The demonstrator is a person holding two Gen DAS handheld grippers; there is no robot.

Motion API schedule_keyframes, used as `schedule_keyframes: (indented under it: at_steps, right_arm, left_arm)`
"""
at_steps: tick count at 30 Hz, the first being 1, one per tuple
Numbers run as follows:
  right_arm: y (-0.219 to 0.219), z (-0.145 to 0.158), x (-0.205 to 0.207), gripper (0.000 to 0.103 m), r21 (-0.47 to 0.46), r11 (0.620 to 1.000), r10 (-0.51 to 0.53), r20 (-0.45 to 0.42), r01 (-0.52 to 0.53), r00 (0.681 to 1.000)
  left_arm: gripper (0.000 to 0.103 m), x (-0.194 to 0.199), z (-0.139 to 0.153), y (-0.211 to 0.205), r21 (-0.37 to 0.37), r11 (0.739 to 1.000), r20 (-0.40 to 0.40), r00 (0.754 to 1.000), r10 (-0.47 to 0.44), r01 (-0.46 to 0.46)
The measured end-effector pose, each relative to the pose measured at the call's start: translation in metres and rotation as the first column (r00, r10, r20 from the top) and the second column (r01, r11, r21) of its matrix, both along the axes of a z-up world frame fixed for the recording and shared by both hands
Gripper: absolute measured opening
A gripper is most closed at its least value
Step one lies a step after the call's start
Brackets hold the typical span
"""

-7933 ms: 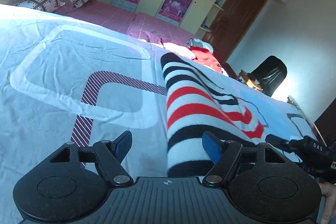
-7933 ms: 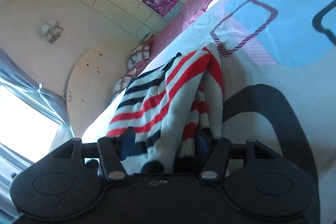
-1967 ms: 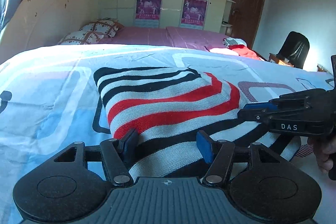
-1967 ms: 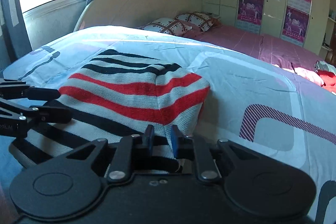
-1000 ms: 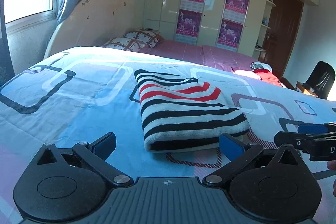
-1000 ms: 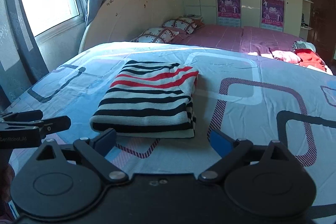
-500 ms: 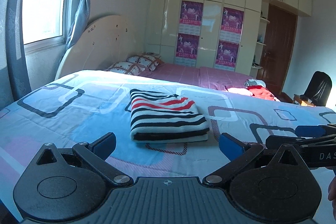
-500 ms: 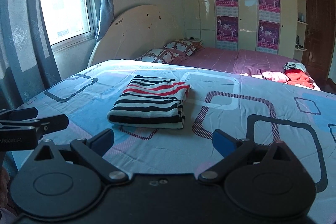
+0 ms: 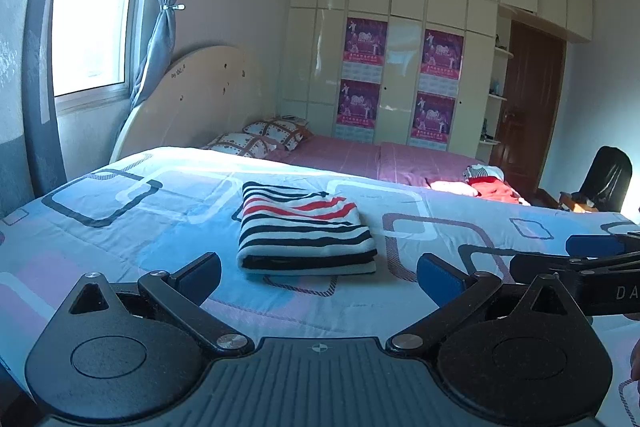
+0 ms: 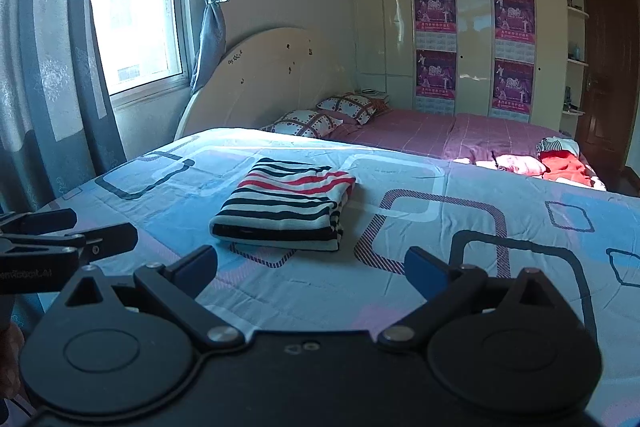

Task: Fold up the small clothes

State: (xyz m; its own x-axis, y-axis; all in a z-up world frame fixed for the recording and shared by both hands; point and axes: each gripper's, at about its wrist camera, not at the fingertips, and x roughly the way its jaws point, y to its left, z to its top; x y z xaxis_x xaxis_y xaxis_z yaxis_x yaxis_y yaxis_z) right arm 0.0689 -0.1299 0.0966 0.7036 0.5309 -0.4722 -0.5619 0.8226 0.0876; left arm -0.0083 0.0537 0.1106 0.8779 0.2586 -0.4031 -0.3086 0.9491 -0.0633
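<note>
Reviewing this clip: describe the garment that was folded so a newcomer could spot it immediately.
Start at the large bed with the light blue quilt printed with rounded squares. Near its middle lies the striped sweater, folded into a neat rectangle. Its black, white and red stripes set it apart from the loose red and pink clothes heaped at the far edge.

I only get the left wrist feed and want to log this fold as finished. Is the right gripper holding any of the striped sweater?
Observer: No. In its own view the right gripper is open, with only bedspread showing between its fingers. The striped sweater lies flat beyond them.
Operator: How does the sweater's right-hand side look from there?
Observer: The layer edges show on that side, stacked one over another and roughly flush.
</note>
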Motion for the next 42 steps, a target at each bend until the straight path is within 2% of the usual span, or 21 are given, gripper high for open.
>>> schedule_keyframes:
  at_steps: [16, 42]
  right_arm:
    - [-0.009, 0.000, 0.006, 0.100, 0.015, 1.000, 0.003, 0.007, -0.003, 1.000]
    - [0.001, 0.001, 0.003, 0.100, 0.009, 1.000, 0.003, 0.002, -0.003, 1.000]
  left_arm:
    - [0.103, 0.007, 0.007, -0.012, 0.022, 1.000, 0.007, 1.000, 0.004, -0.004]
    - [0.103, 0.009, 0.008, -0.004, 0.029, 1.000, 0.001, 1.000, -0.005, 0.005]
